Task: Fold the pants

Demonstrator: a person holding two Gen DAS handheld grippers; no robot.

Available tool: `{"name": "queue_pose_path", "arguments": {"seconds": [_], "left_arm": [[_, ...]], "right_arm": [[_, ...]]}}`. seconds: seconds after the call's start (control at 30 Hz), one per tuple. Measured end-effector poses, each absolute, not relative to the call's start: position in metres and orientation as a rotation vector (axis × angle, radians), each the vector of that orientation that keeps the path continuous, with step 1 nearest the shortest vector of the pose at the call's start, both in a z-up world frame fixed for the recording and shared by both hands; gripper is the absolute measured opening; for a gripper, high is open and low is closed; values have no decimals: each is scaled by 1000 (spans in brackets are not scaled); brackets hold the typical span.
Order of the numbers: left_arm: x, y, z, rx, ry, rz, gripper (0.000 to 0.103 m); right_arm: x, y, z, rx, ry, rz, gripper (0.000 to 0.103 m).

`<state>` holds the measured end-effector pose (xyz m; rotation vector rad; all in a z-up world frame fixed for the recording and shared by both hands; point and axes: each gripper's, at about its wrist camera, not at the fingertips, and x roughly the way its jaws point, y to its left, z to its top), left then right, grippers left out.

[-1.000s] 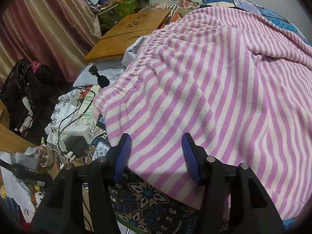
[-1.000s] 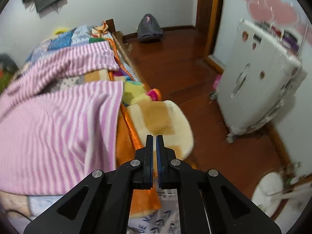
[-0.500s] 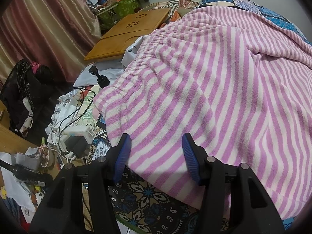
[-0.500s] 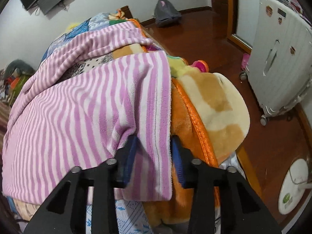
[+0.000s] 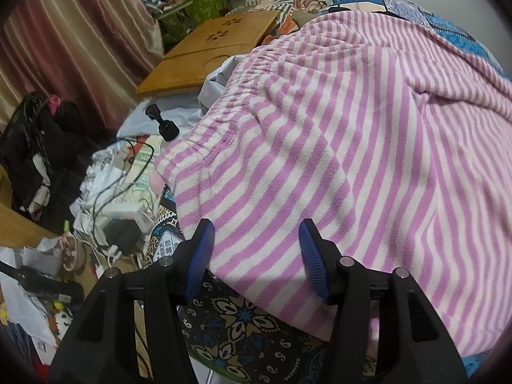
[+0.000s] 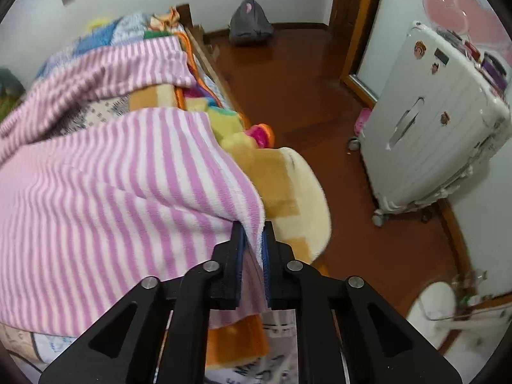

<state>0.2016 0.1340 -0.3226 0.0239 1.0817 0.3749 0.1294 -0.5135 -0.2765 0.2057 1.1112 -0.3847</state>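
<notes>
Pink-and-white striped fleece pants [image 5: 320, 147] lie spread over the bed, with the gathered waistband [image 5: 224, 108] at the left. My left gripper [image 5: 256, 248] hovers open over their near edge, its blue pads [image 5: 201, 246] wide apart and pressing on nothing. In the right wrist view the same pants [image 6: 112, 198] drape across the bed. My right gripper [image 6: 254, 243] is closing on the hem of the near leg at its corner. The cloth is pinched between the pads and lifted a little.
A wooden lap desk [image 5: 208, 41], cables and clutter [image 5: 105, 192] lie to the left of the bed. A patterned blanket [image 5: 243, 320] lies under the pants. To the right are an orange-and-cream plush blanket [image 6: 288, 188], a white suitcase [image 6: 432, 128] and a wooden floor [image 6: 304, 89].
The right gripper went from shut over the blanket edge, to open around the pant leg's hem, to pinching that hem and lifting it. The left gripper has not moved.
</notes>
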Motion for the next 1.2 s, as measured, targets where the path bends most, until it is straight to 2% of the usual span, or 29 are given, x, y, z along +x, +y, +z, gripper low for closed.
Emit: {"name": "queue_pose_path", "arguments": {"seconds": [0.13, 0.2, 0.27, 0.3, 0.57, 0.67, 0.7, 0.97, 1.2], "left_arm": [[204, 138, -301, 0, 1060, 362, 55], [210, 140, -285, -12, 1029, 351, 55], [220, 144, -268, -22, 996, 341, 55], [225, 144, -262, -24, 982, 338, 56], [314, 155, -223, 18, 887, 336, 65], [362, 160, -224, 15, 889, 324, 66], [380, 161, -226, 17, 897, 322, 66], [516, 169, -277, 44, 1015, 331, 66], [562, 184, -341, 39, 1149, 364, 66]], "right_arm": [[136, -513, -254, 151, 1067, -404, 15], [143, -512, -236, 174, 1028, -380, 31], [151, -507, -222, 185, 982, -353, 43], [158, -502, -214, 177, 960, -341, 45], [248, -448, -185, 138, 876, -161, 46], [283, -432, -187, 112, 851, -132, 59], [294, -428, -188, 92, 841, -135, 60], [377, -424, -215, -17, 855, -170, 60], [440, -467, -262, -13, 938, -199, 60]]}}
